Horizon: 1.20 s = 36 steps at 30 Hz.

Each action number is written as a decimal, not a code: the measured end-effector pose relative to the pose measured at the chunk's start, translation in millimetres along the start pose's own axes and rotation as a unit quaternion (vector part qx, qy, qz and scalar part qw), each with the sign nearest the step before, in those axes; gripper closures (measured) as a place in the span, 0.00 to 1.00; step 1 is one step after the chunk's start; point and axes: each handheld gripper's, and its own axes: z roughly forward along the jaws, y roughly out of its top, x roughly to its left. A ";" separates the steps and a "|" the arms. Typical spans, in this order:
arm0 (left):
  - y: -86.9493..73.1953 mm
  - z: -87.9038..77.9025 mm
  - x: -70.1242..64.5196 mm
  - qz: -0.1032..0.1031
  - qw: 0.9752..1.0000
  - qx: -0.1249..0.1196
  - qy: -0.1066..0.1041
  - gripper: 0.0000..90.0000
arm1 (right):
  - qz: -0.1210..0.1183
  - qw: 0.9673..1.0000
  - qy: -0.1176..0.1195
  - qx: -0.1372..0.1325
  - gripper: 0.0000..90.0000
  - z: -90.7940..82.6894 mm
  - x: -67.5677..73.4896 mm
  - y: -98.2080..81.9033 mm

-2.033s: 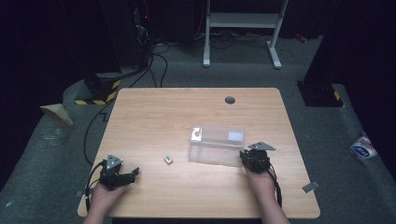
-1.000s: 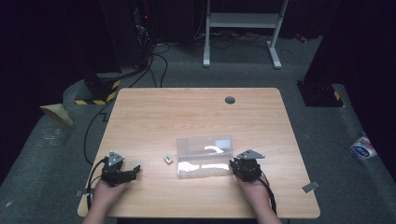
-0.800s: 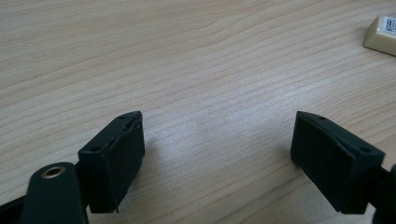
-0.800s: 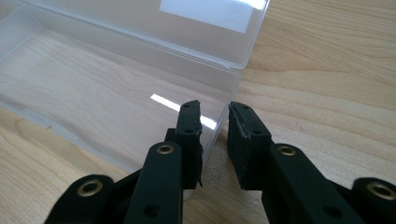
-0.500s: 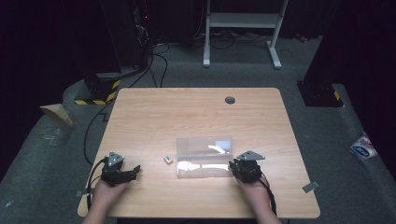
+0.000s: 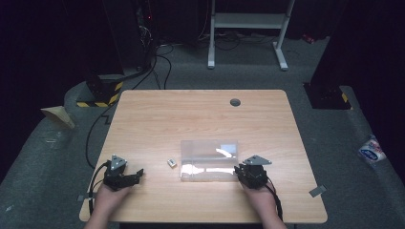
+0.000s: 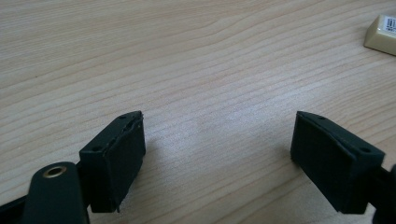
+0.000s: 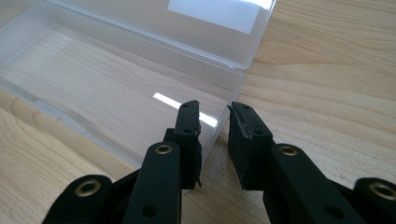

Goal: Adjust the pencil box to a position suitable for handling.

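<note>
Right claw (image 8: 215,114) pinching clear box (image 8: 116,88) end wall.

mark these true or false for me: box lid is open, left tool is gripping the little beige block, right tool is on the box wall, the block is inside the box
1. The clear box lies with its lid open. True.
2. The left tool grips the beige block. False: its jaws stand wide apart over the bare table, and the block lies apart from them.
3. The right tool has one jaw inside the box's end wall and one outside. True.
4. The beige block lies inside the box. False: it lies on the table, just left of the box.
</note>
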 end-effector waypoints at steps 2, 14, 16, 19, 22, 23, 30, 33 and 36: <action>0.0 0.0 0.0 0.000 1.000 0.000 0.000 0.20 | 0.002 1.000 0.001 0.001 0.81 -0.2 0.1 -0.1; -0.6 -0.8 -0.1 0.000 1.000 0.000 0.001 0.21 | 0.025 0.999 0.005 -0.033 0.60 -9.0 -7.3 2.7; -0.6 -1.0 -0.1 0.000 1.000 0.000 0.001 0.21 | 0.028 0.999 0.004 -0.042 0.54 -11.0 -13.1 3.7; -0.8 -0.9 -0.5 -0.001 1.000 -0.001 0.002 0.21 | 0.045 0.997 0.018 -0.056 0.48 -13.2 -26.1 2.7; -0.9 -1.1 -0.6 -0.002 1.000 -0.001 0.001 0.21 | 0.040 0.998 0.001 -0.048 0.46 -15.0 -40.3 -2.5; -1.0 -1.1 -0.6 -0.002 1.000 -0.001 0.001 0.21 | 0.030 0.998 -0.013 -0.046 0.45 -16.1 -45.3 -4.5; -1.3 -1.2 -1.0 -0.005 1.000 -0.001 0.002 0.21 | 0.048 0.996 -0.070 -0.028 0.41 -20.1 -70.0 -16.9; -1.2 -1.2 -1.0 -0.005 1.000 -0.001 0.002 0.21 | 0.042 0.995 -0.092 -0.021 0.39 -20.1 -70.4 -20.1; -1.5 -1.6 -1.6 -0.006 1.000 -0.002 0.005 0.21 | 0.048 0.994 -0.101 -0.013 0.37 -20.5 -69.9 -23.3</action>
